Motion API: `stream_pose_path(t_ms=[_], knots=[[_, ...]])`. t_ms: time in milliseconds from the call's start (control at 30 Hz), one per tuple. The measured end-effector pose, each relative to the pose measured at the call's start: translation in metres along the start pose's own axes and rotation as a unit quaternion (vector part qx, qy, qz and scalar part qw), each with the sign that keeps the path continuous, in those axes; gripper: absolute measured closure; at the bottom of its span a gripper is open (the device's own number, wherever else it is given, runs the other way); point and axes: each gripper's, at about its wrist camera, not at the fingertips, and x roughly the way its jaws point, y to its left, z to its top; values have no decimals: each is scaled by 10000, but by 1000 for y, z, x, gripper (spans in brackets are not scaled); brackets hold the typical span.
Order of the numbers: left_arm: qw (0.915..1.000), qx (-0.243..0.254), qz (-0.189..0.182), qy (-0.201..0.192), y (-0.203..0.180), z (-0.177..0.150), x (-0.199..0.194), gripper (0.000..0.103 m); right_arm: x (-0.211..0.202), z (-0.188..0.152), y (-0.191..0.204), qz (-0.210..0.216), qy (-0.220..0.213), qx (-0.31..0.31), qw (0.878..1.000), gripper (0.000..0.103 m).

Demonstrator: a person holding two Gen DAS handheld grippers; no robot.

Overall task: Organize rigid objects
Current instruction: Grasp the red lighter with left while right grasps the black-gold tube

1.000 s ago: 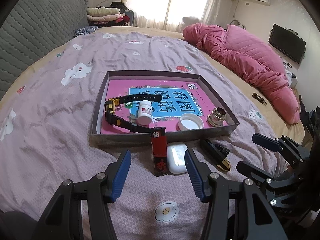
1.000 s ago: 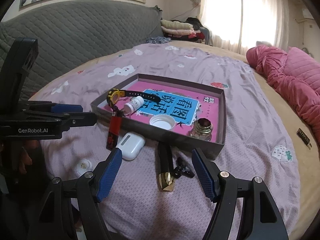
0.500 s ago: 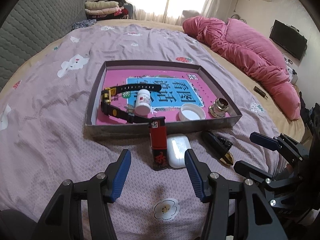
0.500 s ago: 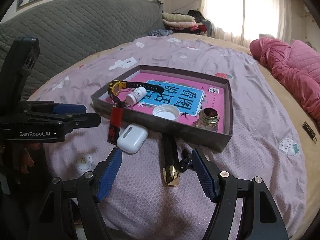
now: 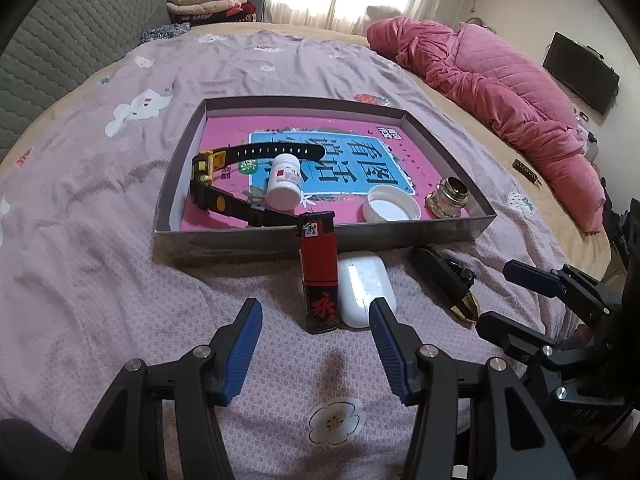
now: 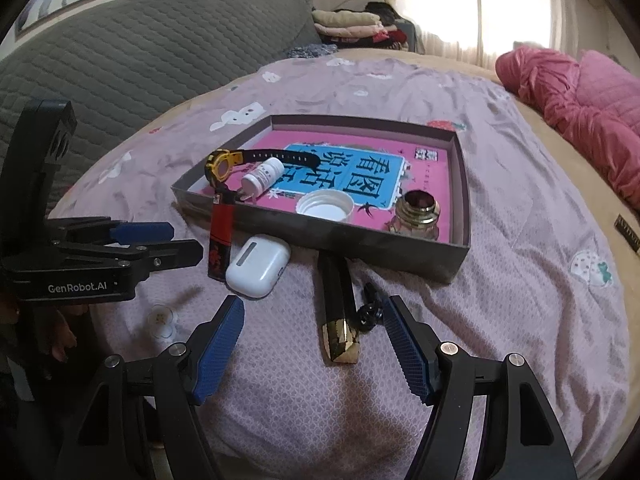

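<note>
A shallow grey box [image 5: 320,240] [image 6: 360,240] with a pink bottom lies on the bed. Inside it are a black and yellow watch [image 5: 224,196] [image 6: 224,164], a white pill bottle [image 5: 284,184] [image 6: 262,176], a white cap [image 5: 390,208] [image 6: 326,206] and a small glass jar [image 5: 448,198] [image 6: 416,212]. A red lighter [image 5: 318,276] [image 6: 220,240] leans on the box's near wall, next to a white earbud case [image 5: 366,286] [image 6: 258,266]. A black and gold clip [image 5: 448,284] [image 6: 338,312] lies further right. My left gripper [image 5: 316,314] [image 6: 156,240] is open just short of the lighter. My right gripper [image 6: 312,312] [image 5: 516,292] is open in front of the clip.
The purple bedsheet [image 5: 100,240] spreads around the box. A pink quilt [image 5: 500,84] is bunched at the far right. A grey padded headboard [image 6: 140,60] stands at the left, folded clothes [image 5: 204,0] at the back. A small dark bar [image 5: 526,168] lies near the bed's right edge.
The left gripper has sunk towards the bed and tilted down, so the lighter and earbud case look nearer. The right gripper has rolled slightly. Both stay open.
</note>
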Motion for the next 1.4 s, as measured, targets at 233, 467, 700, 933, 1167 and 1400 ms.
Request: stream_pose_path(t_ms=[233, 467, 700, 933, 1167, 1400], knots=[[9998, -138, -55, 102, 5, 0, 8, 48, 10, -3, -7, 180, 276, 267, 9991, 29], [9998, -154, -76, 117, 6, 1, 10, 48, 25, -9, -18, 241, 585, 579, 9963, 34], [9997, -166, -101, 140, 5, 2, 12, 48, 38, -10, -19, 384, 761, 683, 9940, 46], [9995, -239, -94, 173, 10, 4, 18, 48, 44, -5, -6, 448, 729, 493, 9951, 53], [9993, -288, -109, 203, 10, 8, 27, 48, 54, 1, -6, 355, 711, 530, 9954, 60], [9990, -353, -178, 186, 9, 11, 35, 48, 66, 6, -8, 225, 741, 519, 9956, 67]])
